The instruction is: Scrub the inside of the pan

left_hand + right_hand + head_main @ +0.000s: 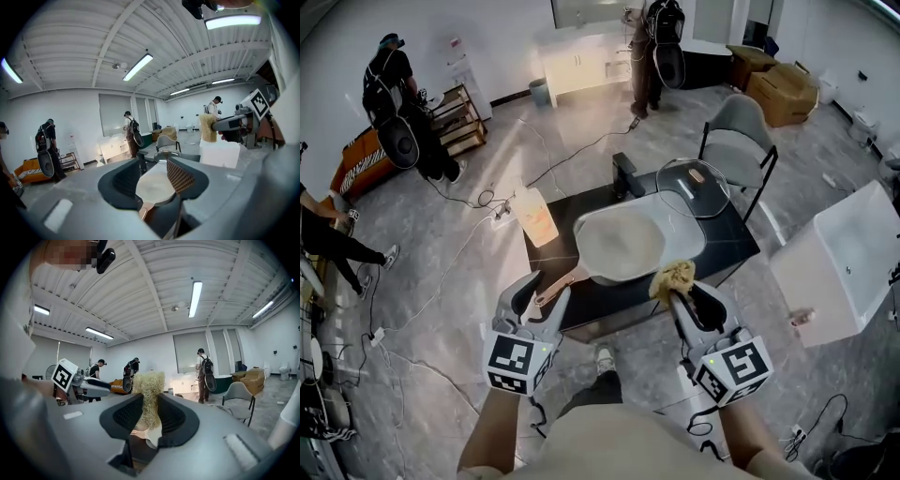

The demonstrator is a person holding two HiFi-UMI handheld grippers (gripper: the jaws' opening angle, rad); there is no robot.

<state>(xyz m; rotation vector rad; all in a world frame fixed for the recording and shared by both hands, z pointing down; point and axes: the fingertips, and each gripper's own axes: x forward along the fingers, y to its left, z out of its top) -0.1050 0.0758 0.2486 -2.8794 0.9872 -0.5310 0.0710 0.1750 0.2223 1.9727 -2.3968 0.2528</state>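
A pan [621,246] with a pale inside lies on the black table [731,246], its coppery handle [555,287] pointing toward me. My left gripper [542,298] straddles the handle's end, jaws apart, and the pads are not pressing on it. In the left gripper view the handle [145,212] runs between the open left gripper [152,180] to the pan [154,186]. My right gripper [680,292] is shut on a yellow fibrous scrubber [673,278], held at the pan's near right rim. The scrubber [150,397] stands upright between the pads of the right gripper [150,414].
A glass lid [692,187], a translucent jug [536,216] and a black block [625,174] share the table. A grey chair [739,141] stands behind it and a white tub [848,262] to the right. Cables cross the floor. Several people stand farther off.
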